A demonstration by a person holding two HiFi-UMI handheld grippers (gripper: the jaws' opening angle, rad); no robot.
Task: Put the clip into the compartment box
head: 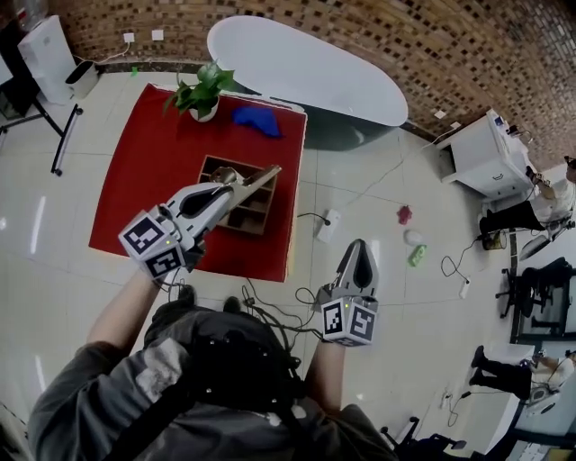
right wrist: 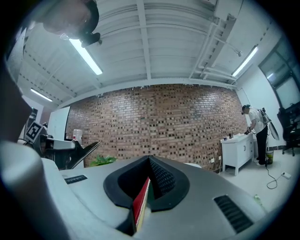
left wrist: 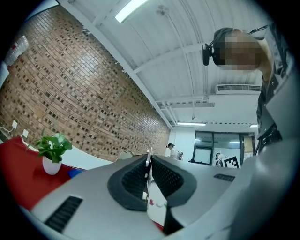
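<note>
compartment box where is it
Head view, left of centre: the compartment box sits on the red mat, in front of the potted plant and blue cloth.

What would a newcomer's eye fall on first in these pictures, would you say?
The red mat at the head view's upper left, bearing a wooden compartment box and a potted plant, stands out first. Over the box reach the left tongs, shut on a thin silvery clip. Beyond lies a big white tub by the brick wall.
</note>
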